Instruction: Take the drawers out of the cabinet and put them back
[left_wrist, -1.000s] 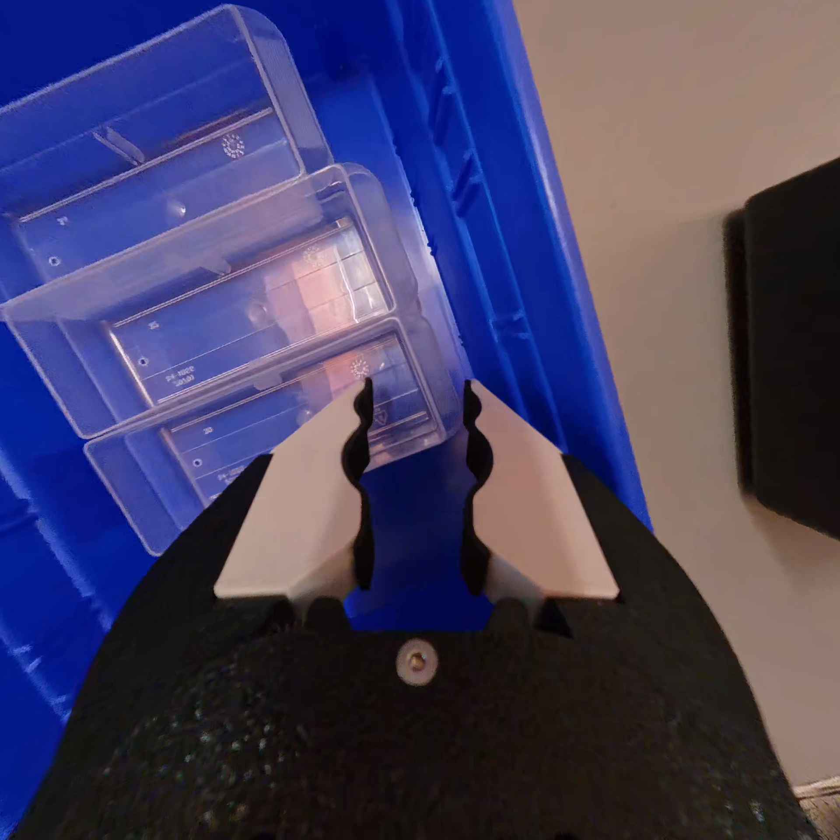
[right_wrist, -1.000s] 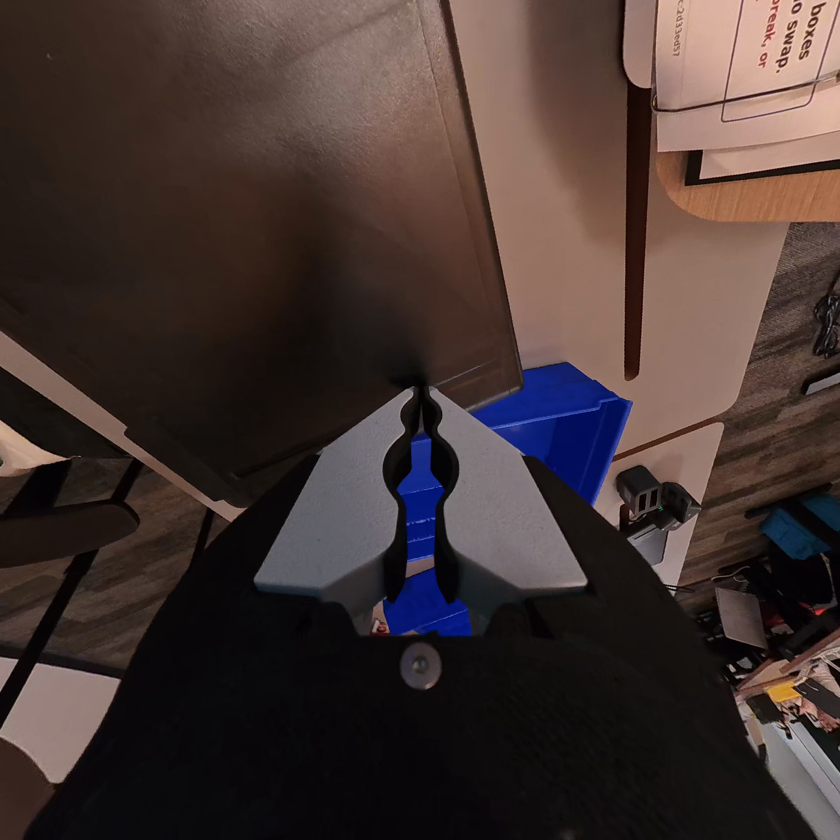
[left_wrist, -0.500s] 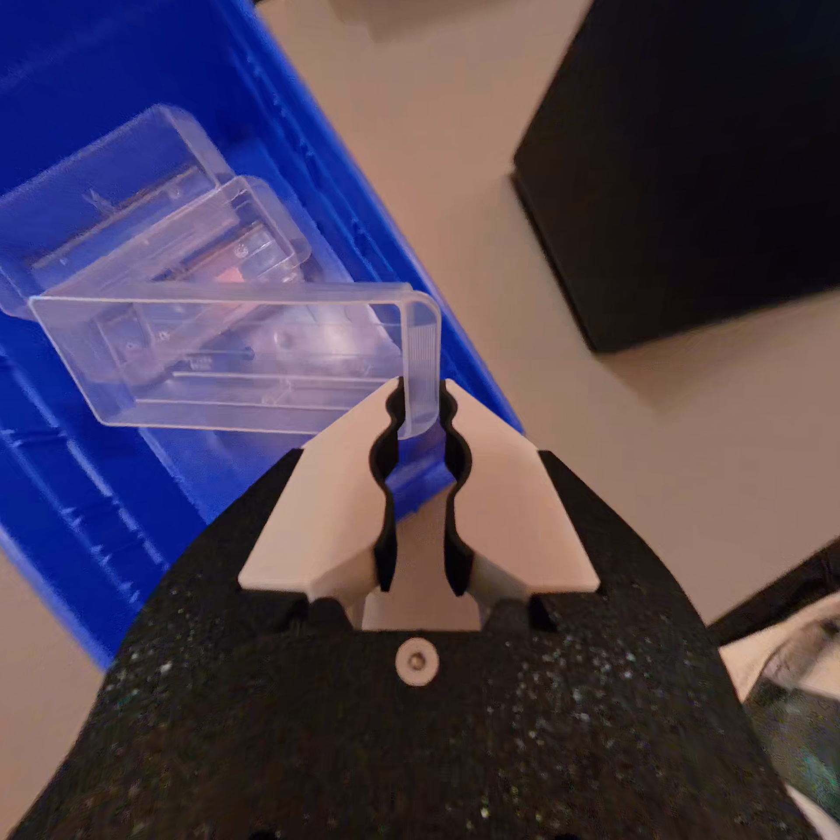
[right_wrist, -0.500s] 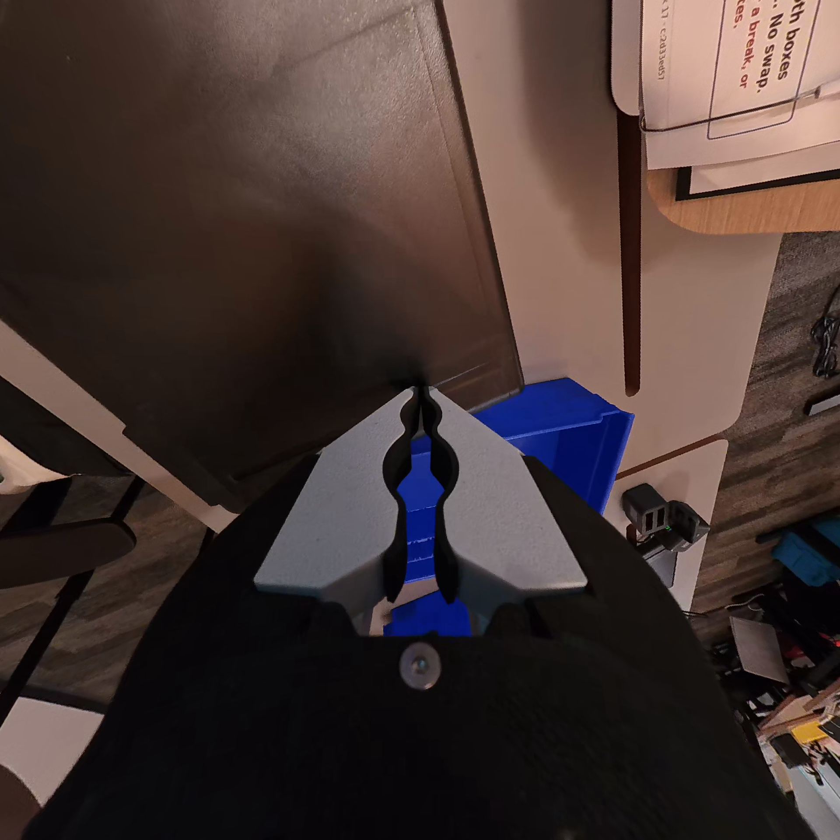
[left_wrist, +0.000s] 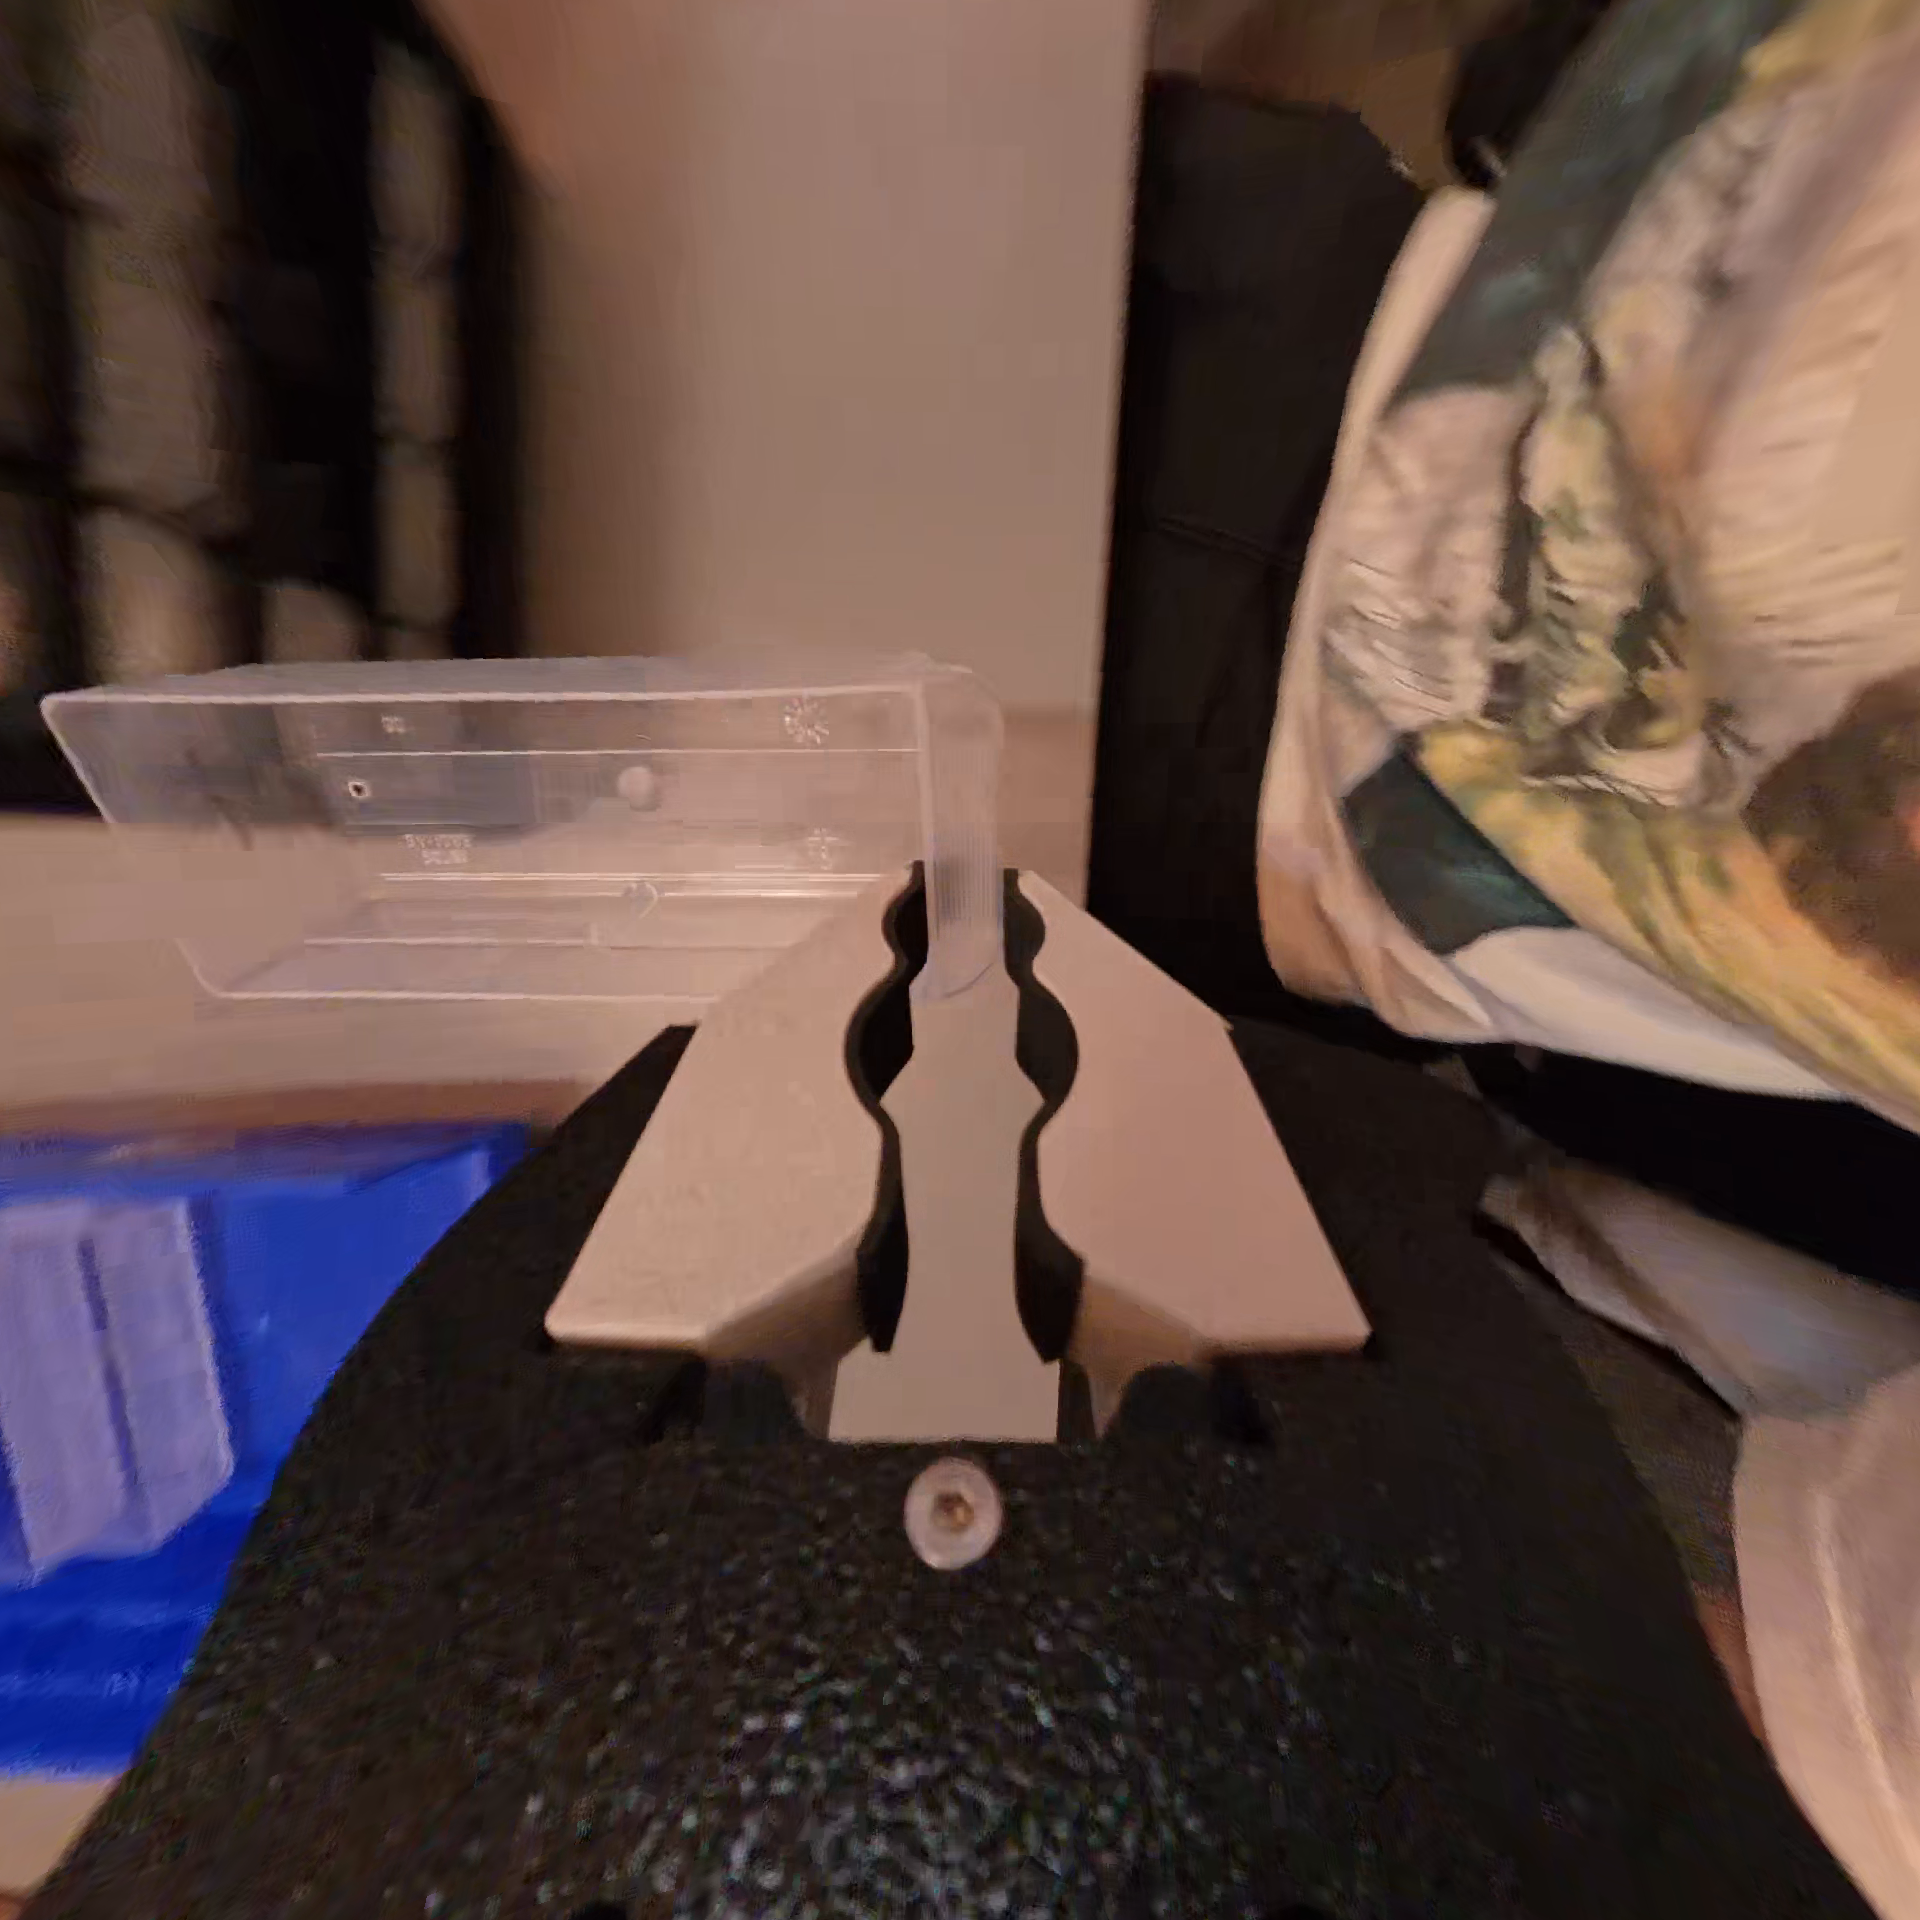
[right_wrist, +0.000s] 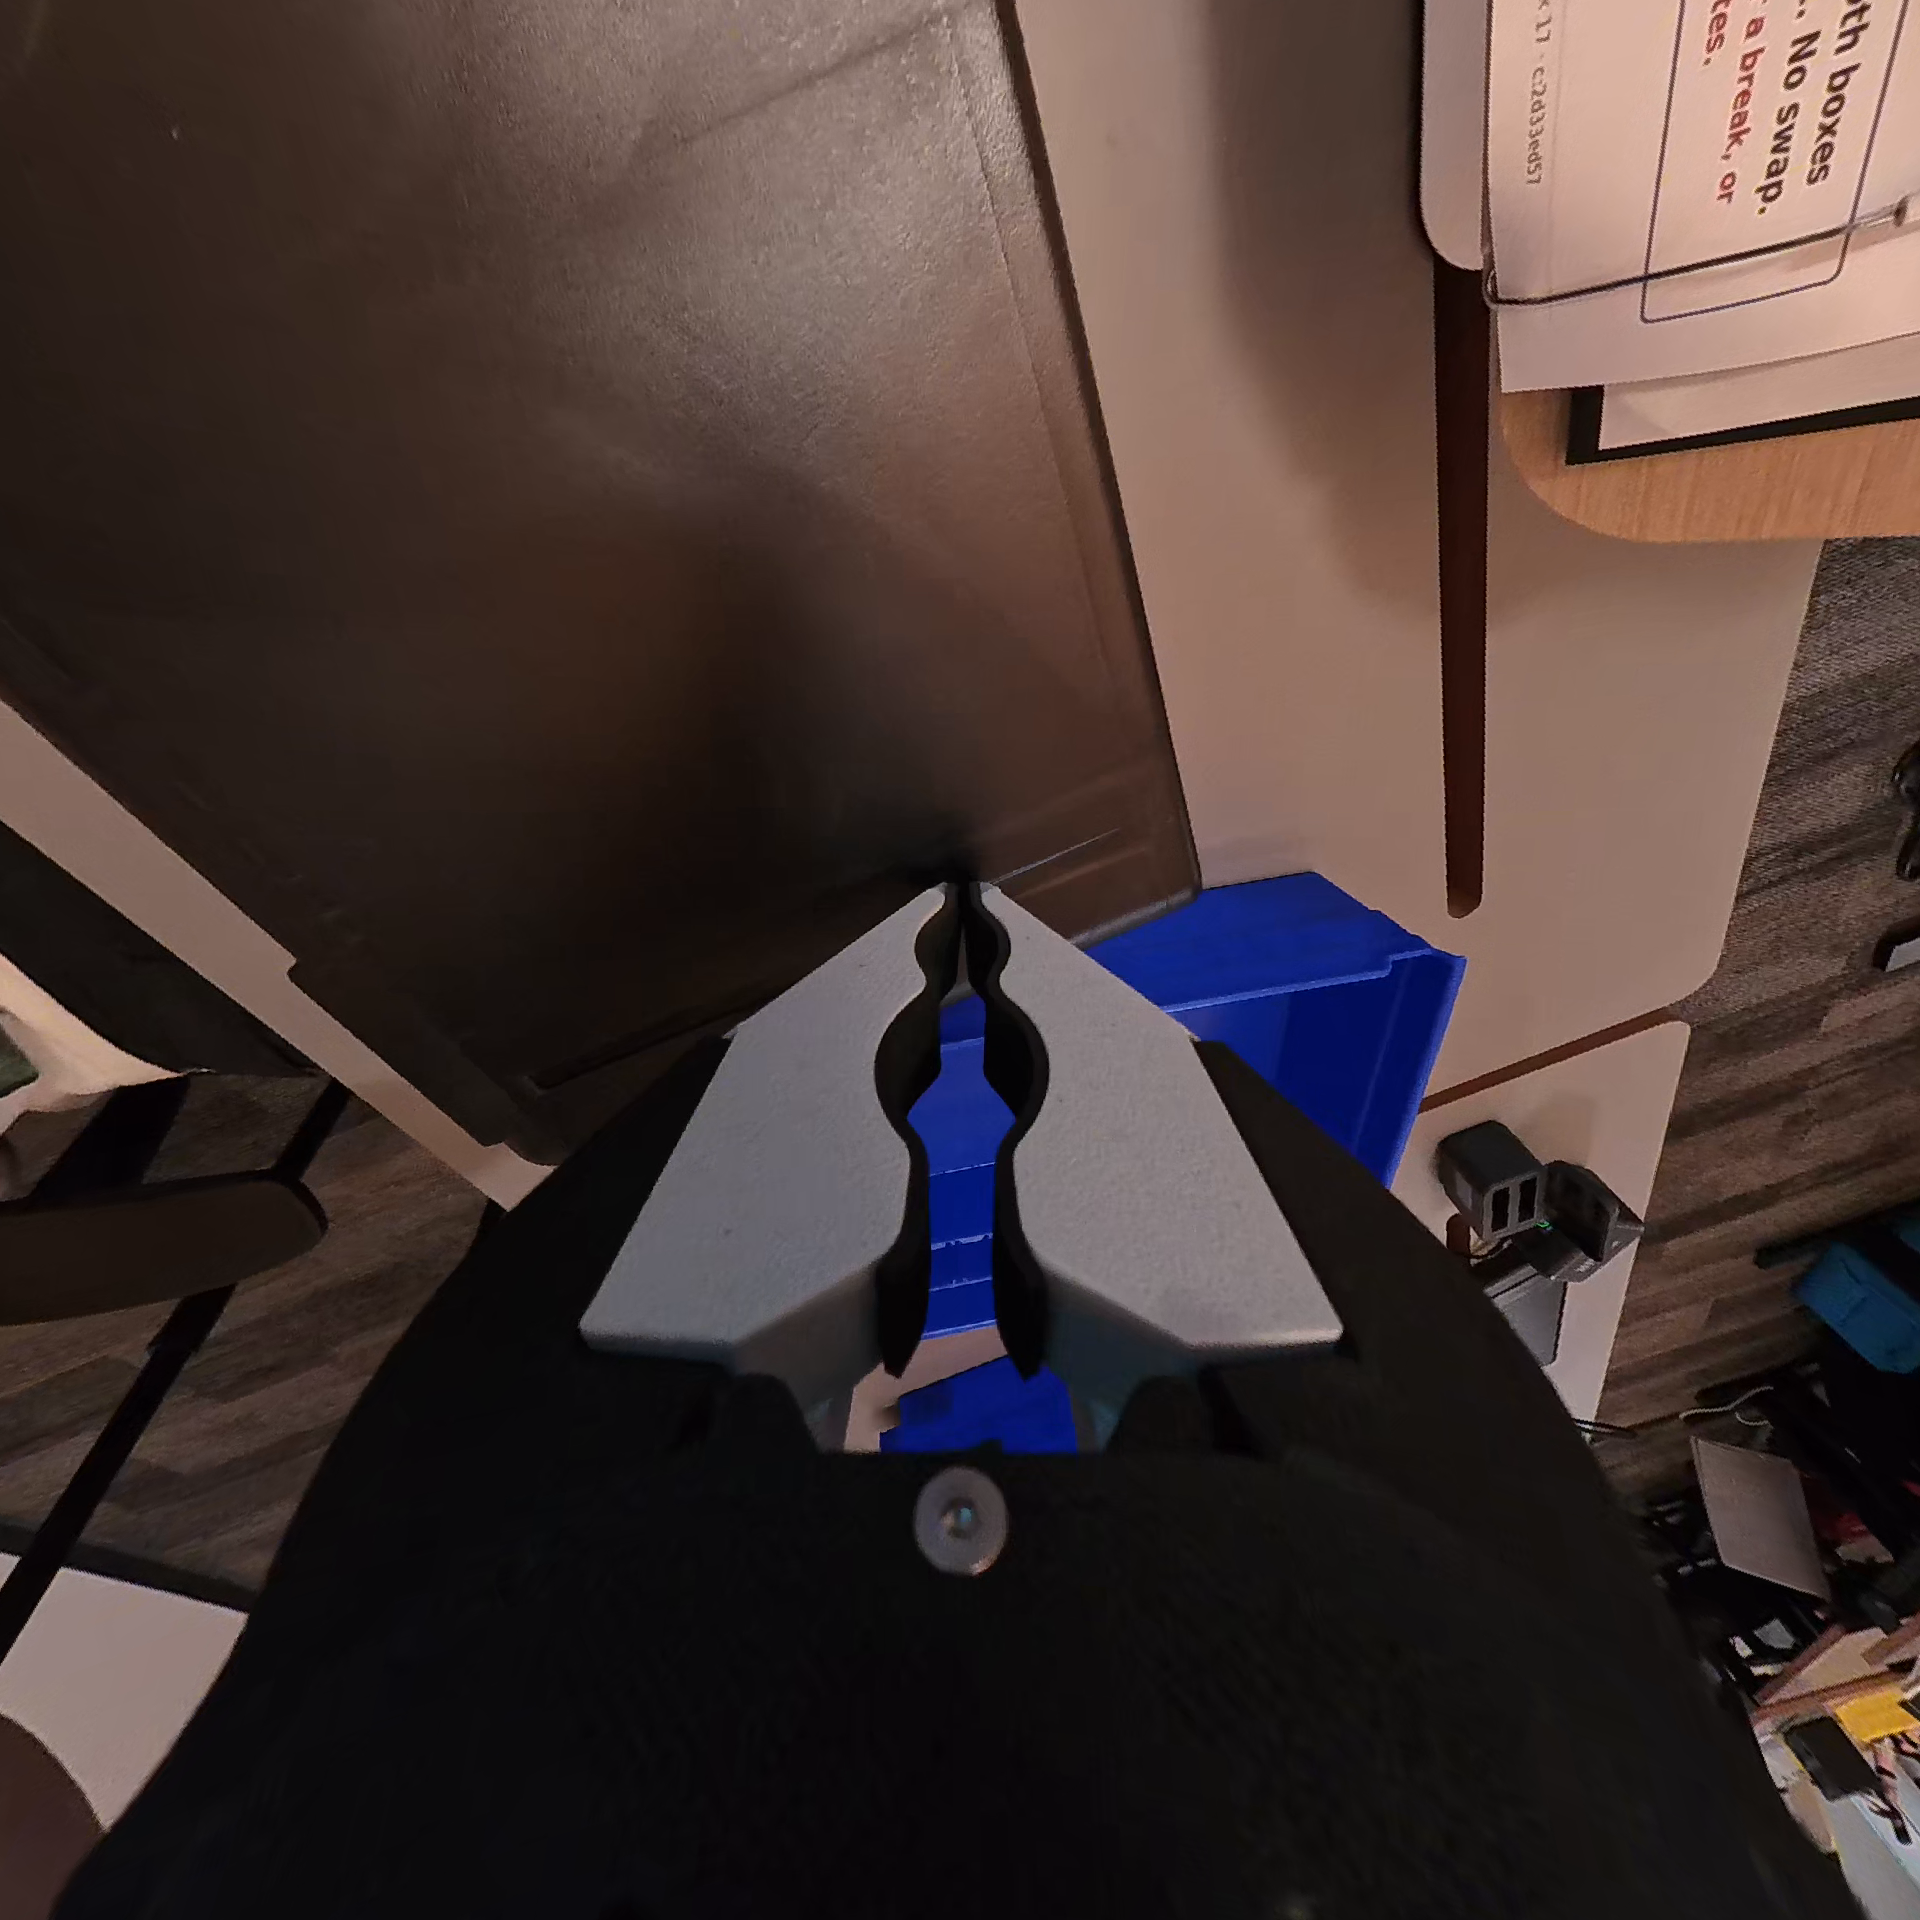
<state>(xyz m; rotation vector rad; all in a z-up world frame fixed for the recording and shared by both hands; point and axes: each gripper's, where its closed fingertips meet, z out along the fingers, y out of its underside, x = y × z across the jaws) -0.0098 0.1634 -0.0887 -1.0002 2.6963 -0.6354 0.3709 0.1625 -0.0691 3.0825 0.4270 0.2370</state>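
The left gripper (left_wrist: 961, 920) has its two fingers closed on the ribbed front tab of a clear plastic drawer (left_wrist: 520, 821), gripping it just behind the tips. The drawer hangs in the air and stretches sideways to the left of the frame, its open side facing the camera. Below it, at lower left, lies a blue bin (left_wrist: 312, 1299), blurred, with more clear drawers (left_wrist: 114, 1371) inside it. A beige table (left_wrist: 810, 416) fills the upper centre, a black cabinet (left_wrist: 1226, 520) stands right of centre, and patterned cloth on a person (left_wrist: 1610, 623) crowds the right edge.

The right gripper (right_wrist: 961, 899) has its fingers pressed together at the tips, which sit against the near edge of the black cabinet (right_wrist: 520, 468); whether anything is pinched there is hidden in shadow. The cabinet fills the upper left of that view. The blue bin (right_wrist: 1299, 1018) shows just behind the fingers, right of centre, on the beige table (right_wrist: 1299, 520). A clipboard with paper sheets (right_wrist: 1683, 208) lies at upper right, and a small black device (right_wrist: 1527, 1216) sits by the table edge at right.
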